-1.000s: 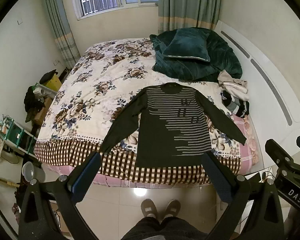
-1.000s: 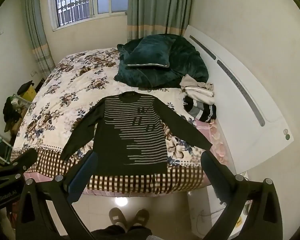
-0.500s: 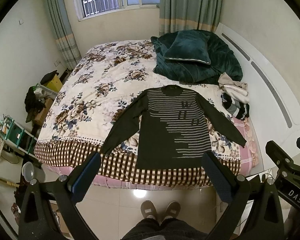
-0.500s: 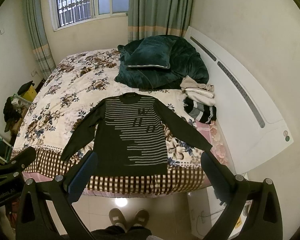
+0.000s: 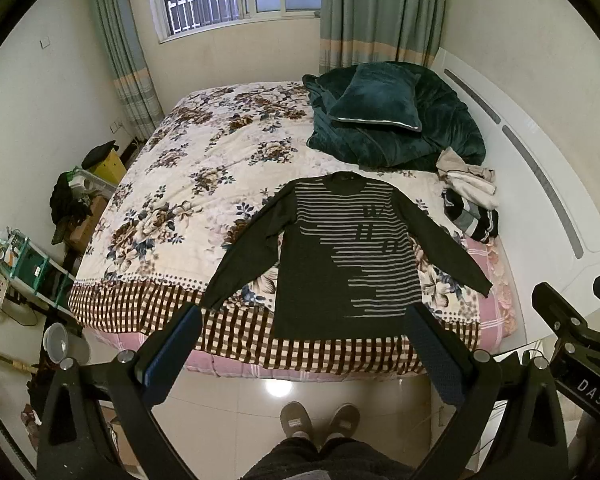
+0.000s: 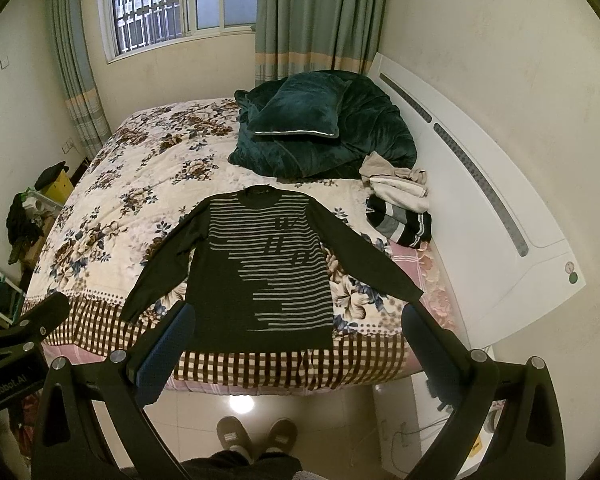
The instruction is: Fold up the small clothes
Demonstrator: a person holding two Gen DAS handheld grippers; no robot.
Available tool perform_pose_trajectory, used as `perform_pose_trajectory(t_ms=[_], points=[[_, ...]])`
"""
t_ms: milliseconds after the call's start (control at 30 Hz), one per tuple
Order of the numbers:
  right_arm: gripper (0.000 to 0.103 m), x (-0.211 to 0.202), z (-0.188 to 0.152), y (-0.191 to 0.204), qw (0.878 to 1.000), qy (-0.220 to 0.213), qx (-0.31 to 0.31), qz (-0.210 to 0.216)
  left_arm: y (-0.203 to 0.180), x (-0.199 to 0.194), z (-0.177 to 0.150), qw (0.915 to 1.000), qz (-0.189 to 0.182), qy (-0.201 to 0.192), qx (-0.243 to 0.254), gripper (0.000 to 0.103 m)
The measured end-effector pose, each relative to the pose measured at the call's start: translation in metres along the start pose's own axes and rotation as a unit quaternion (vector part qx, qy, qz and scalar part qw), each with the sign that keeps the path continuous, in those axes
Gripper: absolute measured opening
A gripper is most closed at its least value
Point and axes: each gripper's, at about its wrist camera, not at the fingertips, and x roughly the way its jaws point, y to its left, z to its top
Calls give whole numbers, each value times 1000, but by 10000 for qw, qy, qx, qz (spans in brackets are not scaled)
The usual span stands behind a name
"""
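Observation:
A dark long-sleeved sweater with grey stripes (image 5: pixel 340 256) (image 6: pixel 260 276) lies flat on the bed, front up, both sleeves spread out, hem at the near edge. My left gripper (image 5: pixel 304 320) is held high above the floor, short of the bed, open with nothing between its fingers. My right gripper (image 6: pixel 296 316) hangs beside it at the same height, also open and holding nothing. Each gripper shows at the edge of the other's view. Neither touches the sweater.
The bed has a floral cover (image 5: pixel 188 200) with a checked border. A dark green duvet and pillow (image 5: pixel 384 120) sit at the back right, a pile of other clothes (image 5: pixel 470 204) beside the white headboard (image 6: pixel 480 200). A person's slippered feet (image 5: pixel 320 420) stand on the tiled floor. Clutter lines the left wall.
Both views have tilted up a little, so the bed and sweater sit slightly lower in frame. Both grippers stay open; the sweater has not moved.

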Motion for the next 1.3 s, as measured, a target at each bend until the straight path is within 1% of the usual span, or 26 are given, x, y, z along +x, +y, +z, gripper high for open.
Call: perform_pose_trajectory(t_ms=[233, 767, 967, 1100, 1133, 1300], points=[[103, 0, 3, 0, 10000, -7, 7, -4, -3, -1, 4, 10000, 0, -18, 1, 103], [103, -1, 2, 1, 10000, -18, 11, -1, -2, -2, 0, 10000, -15, -38, -10, 103], [103, -2, 6, 1, 10000, -23, 9, -2, -2, -1, 0, 10000, -16, -48, -10, 103], [103, -2, 4, 1, 10000, -21, 10, -3, -6, -2, 5, 10000, -19, -60, -16, 103], [103, -1, 10, -6, 10000, -19, 7, 4, -6, -3, 5, 10000, -22, -57, -17, 103], [103, -3, 16, -11, 10000, 6, -9, 8, -9, -3, 9, 10000, -73, -18, -42, 103]])
